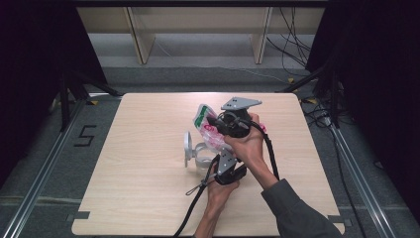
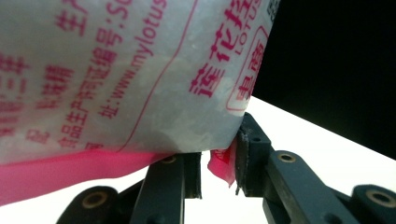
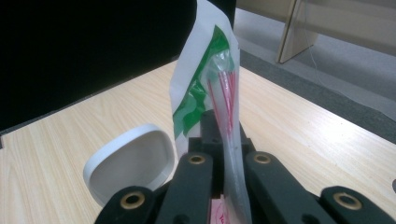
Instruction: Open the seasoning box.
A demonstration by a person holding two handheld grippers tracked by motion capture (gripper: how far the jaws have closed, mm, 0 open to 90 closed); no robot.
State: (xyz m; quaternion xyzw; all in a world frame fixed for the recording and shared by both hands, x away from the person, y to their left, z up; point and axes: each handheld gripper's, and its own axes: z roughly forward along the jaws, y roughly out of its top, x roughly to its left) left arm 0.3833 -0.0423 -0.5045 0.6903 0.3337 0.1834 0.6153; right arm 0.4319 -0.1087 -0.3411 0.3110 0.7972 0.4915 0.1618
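A clear plastic bag (image 1: 206, 130) with pink print and a green and white top hangs over the middle of the table, held between both grippers. My right gripper (image 1: 216, 124) is shut on the bag's upper part; in the right gripper view the bag (image 3: 205, 88) rises from between the jaws of that gripper (image 3: 225, 149). My left gripper (image 1: 218, 150) comes up from below. In the left gripper view the bag (image 2: 116, 70) looms close, with white grains inside, and its pink bottom corner sits between the jaws of the left gripper (image 2: 218, 164), pressed against the right-hand pad.
A white container (image 1: 201, 159) with its lid (image 1: 187, 147) stood open sits on the wooden table (image 1: 148, 198) just left of the bag; its lid (image 3: 126, 163) appears low left in the right gripper view. Cables trail toward the near edge. Dark curtains flank the table.
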